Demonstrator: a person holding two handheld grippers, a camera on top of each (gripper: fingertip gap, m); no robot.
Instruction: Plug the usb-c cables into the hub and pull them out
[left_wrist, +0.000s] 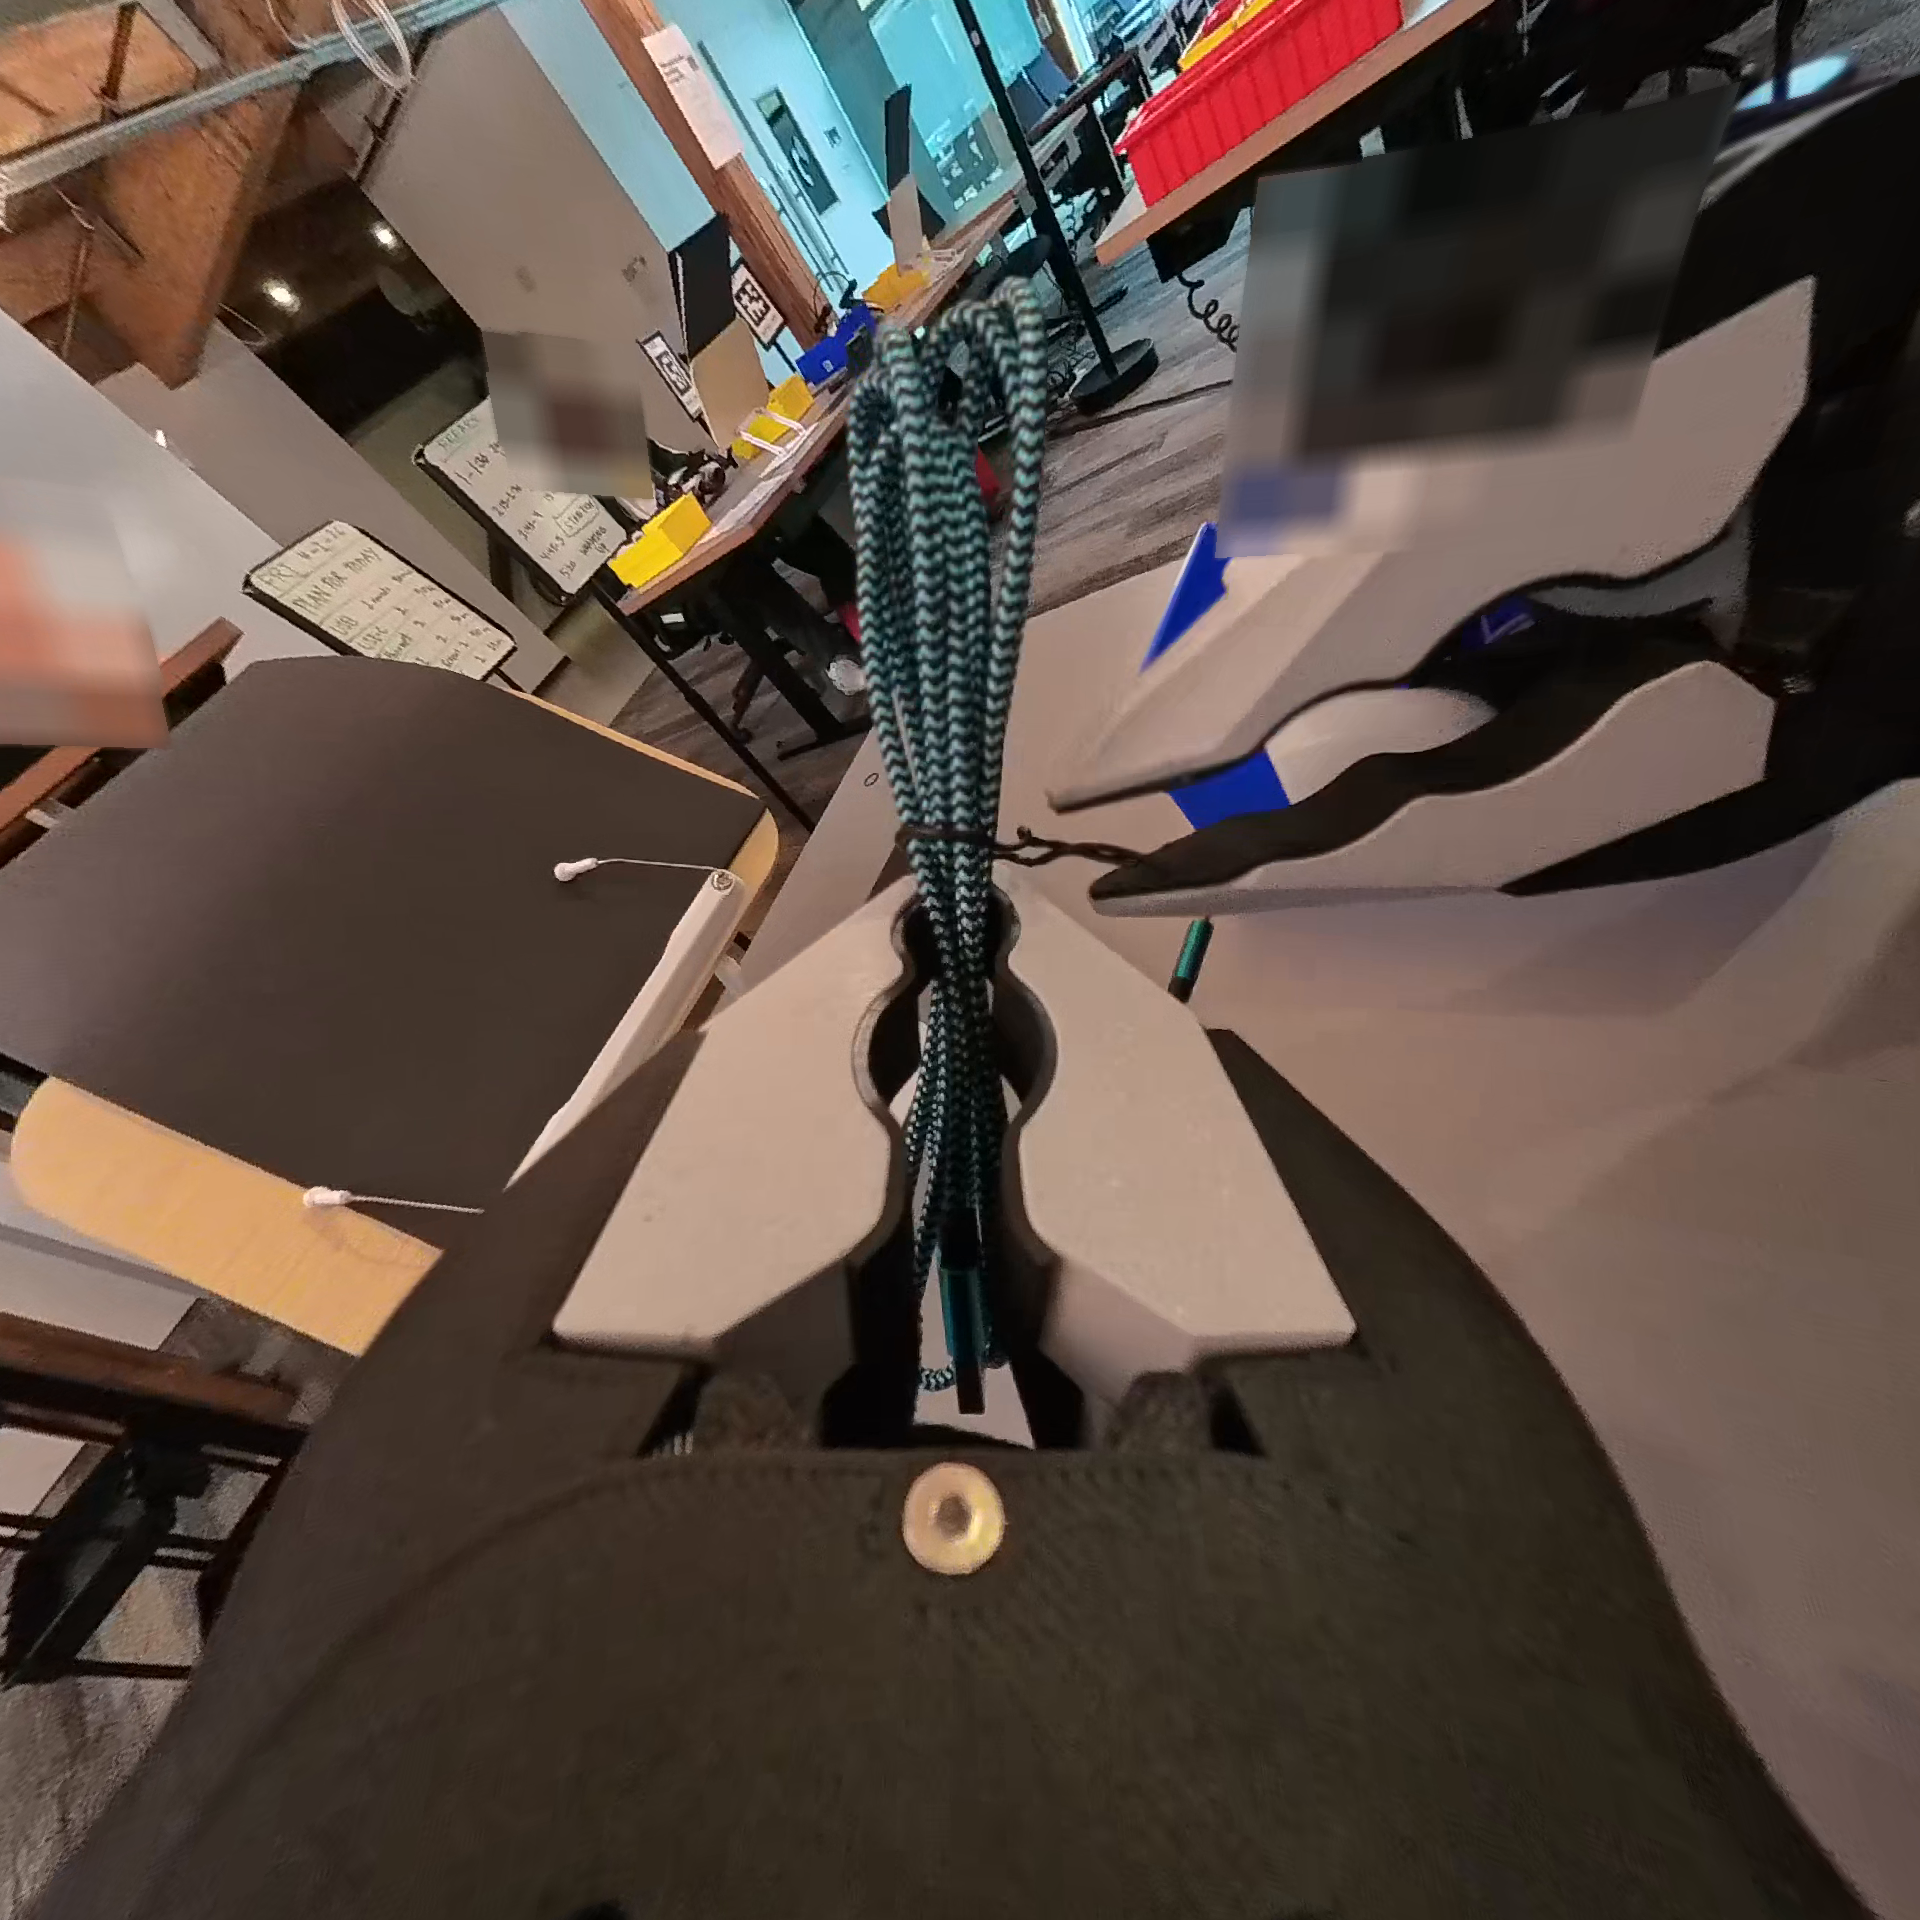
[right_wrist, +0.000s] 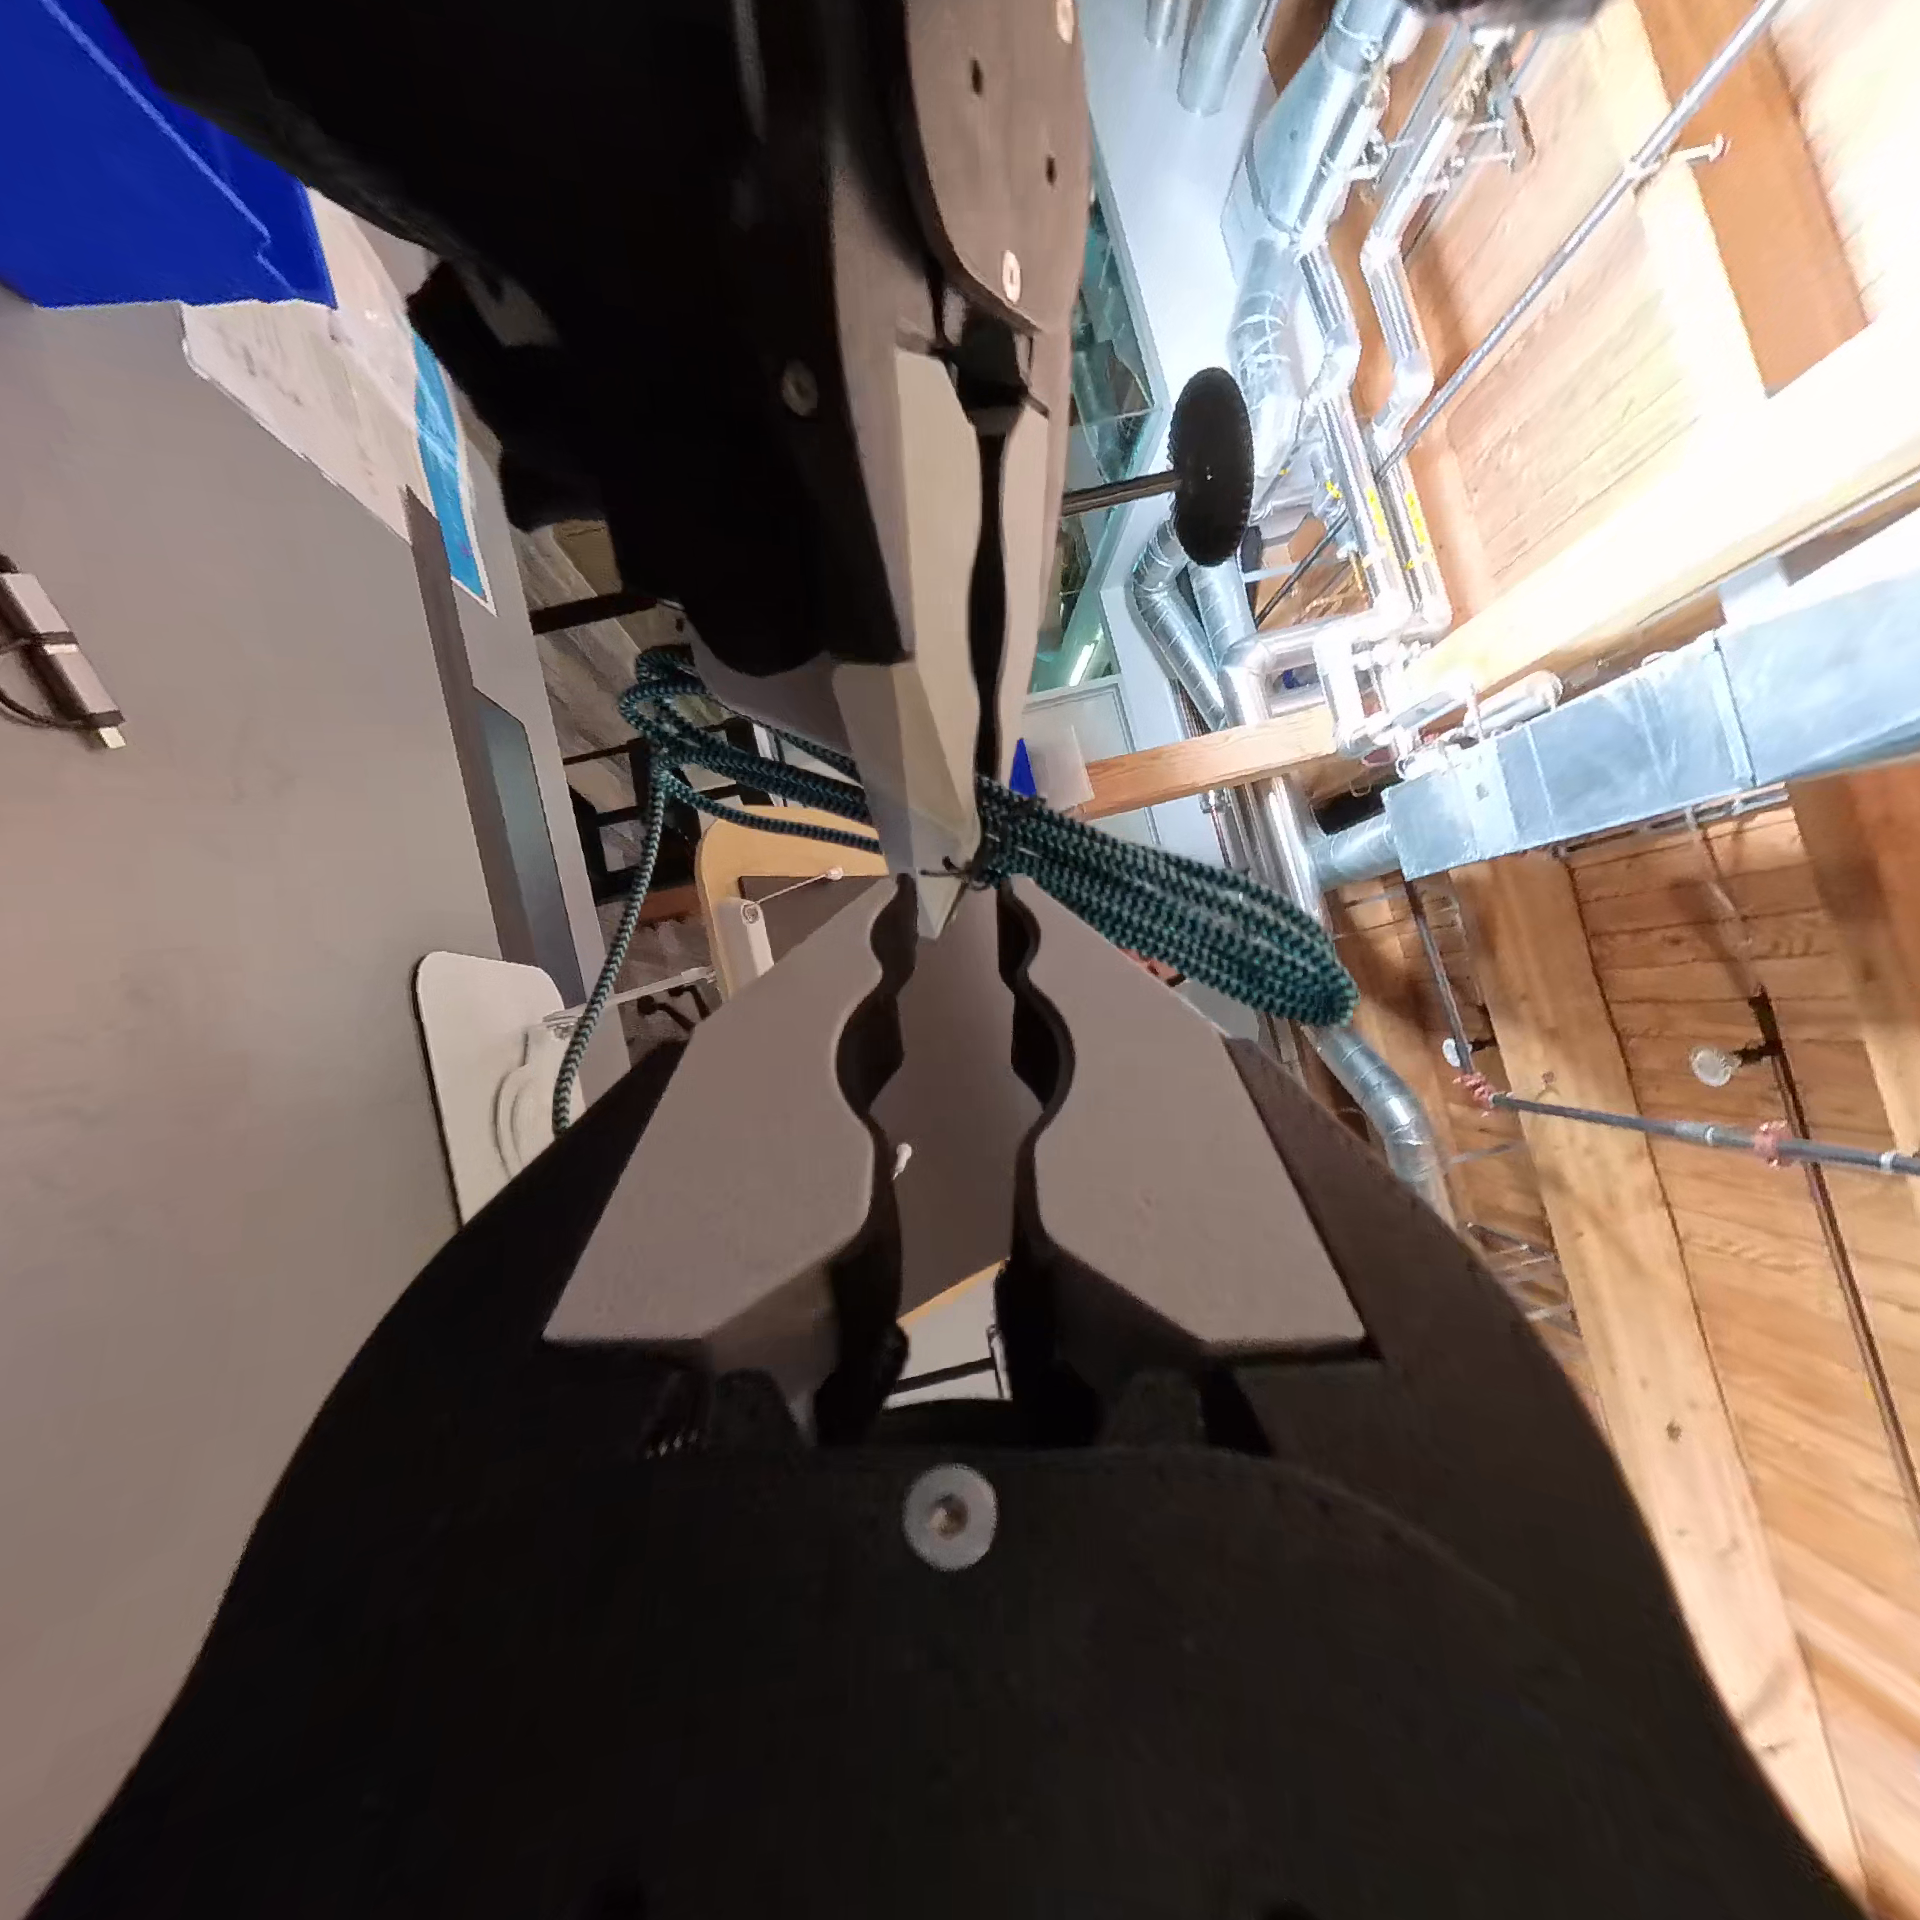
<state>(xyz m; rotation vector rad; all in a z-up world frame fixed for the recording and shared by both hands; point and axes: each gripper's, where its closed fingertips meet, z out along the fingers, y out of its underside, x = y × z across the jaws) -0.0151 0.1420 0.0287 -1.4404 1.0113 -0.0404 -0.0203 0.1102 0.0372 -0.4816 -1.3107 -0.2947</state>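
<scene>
1. While the coiled cable bundle (left_wrist: 940, 623) is held aloft, it is clamped between the jaws of the left gripper (left_wrist: 951, 914), pressed together on the strands just near of a black twist tie (left_wrist: 951, 836).
2. The right gripper (left_wrist: 1107, 842) is seen at right, its tips nipped on the tie's twisted tail (left_wrist: 1060, 852) (in its own view, contact is hidden).
3. The bundle is judged light, limp and braided, so grippy; loops droop freely.
4. A teal plug (left_wrist: 961, 1320) hangs near the left gripper's base; that rigid shell is judged the proper hold for insertion.
5. What may be the hub (right_wrist: 62, 665) lies far left on the grey table (right_wrist: 208, 935).
</scene>
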